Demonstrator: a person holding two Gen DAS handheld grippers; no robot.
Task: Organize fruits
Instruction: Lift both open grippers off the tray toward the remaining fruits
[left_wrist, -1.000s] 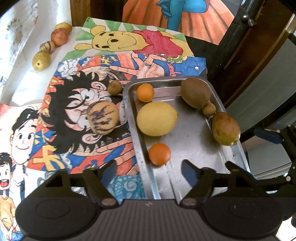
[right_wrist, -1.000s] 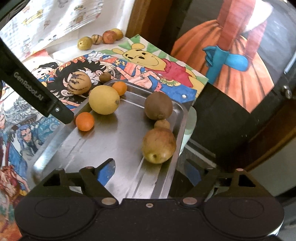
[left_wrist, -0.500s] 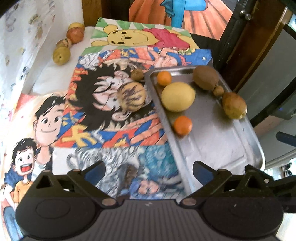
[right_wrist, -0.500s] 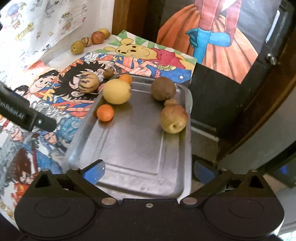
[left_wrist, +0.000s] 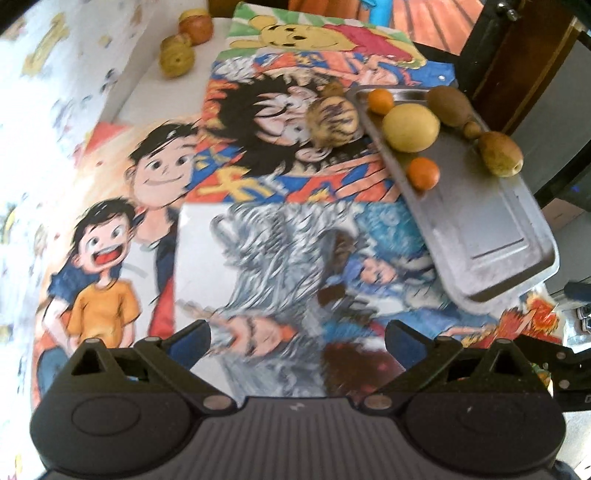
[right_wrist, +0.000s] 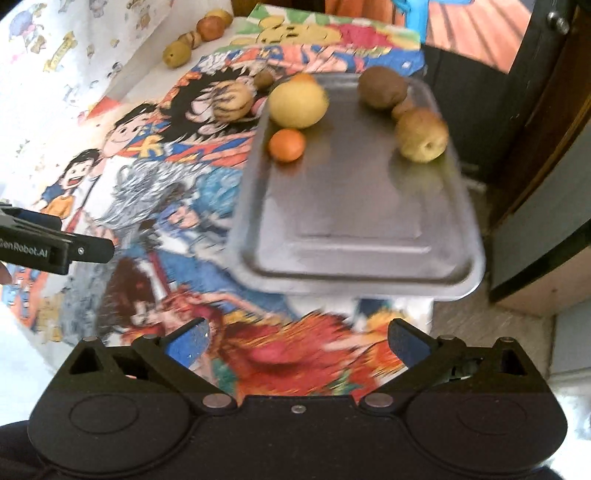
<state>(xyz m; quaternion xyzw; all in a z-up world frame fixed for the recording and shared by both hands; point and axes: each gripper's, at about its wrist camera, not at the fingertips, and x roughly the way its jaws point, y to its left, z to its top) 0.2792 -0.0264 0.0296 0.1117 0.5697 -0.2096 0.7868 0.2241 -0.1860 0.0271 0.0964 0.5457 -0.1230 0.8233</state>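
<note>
Both tools empty. Left gripper (left_wrist: 297, 338) jaws have just been opening and are now spread wide, nothing between them; it is pointed steeply down over the cartoon-print cloth (left_wrist: 258, 258), well short of any fruit. Right gripper (right_wrist: 297, 338) same: jaws have just been opening, now fully apart, nothing held, hung over the near table corner just below the steel tray (right_wrist: 354, 236).

Task items: most fruit is already on the tray, bunched at its far end. Near half of the tray is bare.

Risks, judged:
- Tray's near corner appears to sit at or past the table edge on the right side. A push from the right gripper could tip or slide it.
- Round fruit on smooth steel: rolling is likely if the tray is nudged.
- Striped melon (left_wrist: 331, 119) is wide; with jaws already at their widest, a slipped or partial grip is possible.
- Both frames are motion-blurred, so fine placement cannot be checked.

Count:
- On tray: 2 small oranges (right_wrist: 287, 144), 1 large yellow fruit (right_wrist: 297, 103), 1 large brown fruit (right_wrist: 382, 88), 1 small brown fruit (left_wrist: 472, 129), 1 green-brown pear-like fruit (right_wrist: 423, 136). Six total.
- On cloth beside tray: striped melon, 1 small brown fruit (right_wrist: 264, 78). Two.
- Far back row (right_wrist: 199, 37): 4 fruits, well apart from the tray.
- 1 tray, 2 grippers.
</note>
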